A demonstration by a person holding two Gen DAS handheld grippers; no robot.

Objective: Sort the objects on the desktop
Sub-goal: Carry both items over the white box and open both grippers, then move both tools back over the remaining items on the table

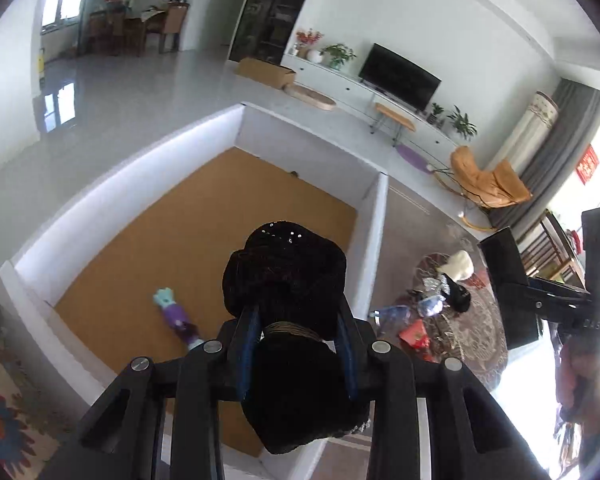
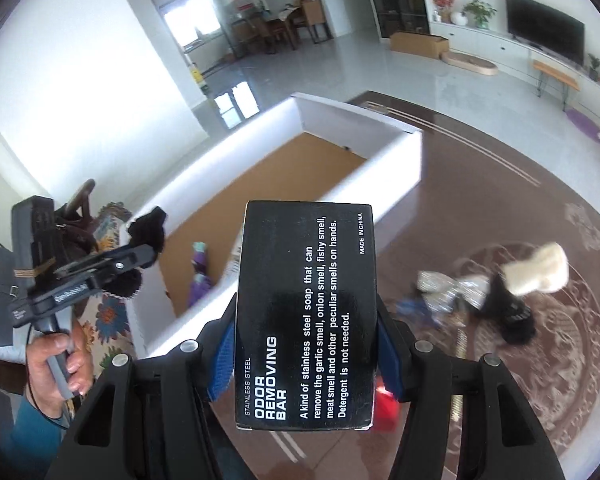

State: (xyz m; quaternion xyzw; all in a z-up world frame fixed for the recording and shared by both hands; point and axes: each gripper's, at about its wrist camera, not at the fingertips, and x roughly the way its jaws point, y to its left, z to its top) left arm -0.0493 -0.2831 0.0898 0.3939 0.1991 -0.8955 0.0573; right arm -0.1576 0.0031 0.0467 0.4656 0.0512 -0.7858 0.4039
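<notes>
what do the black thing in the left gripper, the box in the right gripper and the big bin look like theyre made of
Black thing: soft fuzzy fabric, probably knit or plush; matte nap, a few glinting sequins.
Box: printed cardboard, slightly glossy; sharp folded edges, a sheen on its black face.
Bin: white walls of stiff board, perhaps foam board or coated card; smooth and matte. Its floor looks like cork or brown cardboard.

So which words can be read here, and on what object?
All on the black cardboard box in the right gripper:
"STAINLESS STEEL"
"ODOR REMOVING BAR"
"A kind of stainless steel soap that can remove the garlic smell"
"MADE IN CHINA"
Left gripper lettering: too blurred.
</notes>
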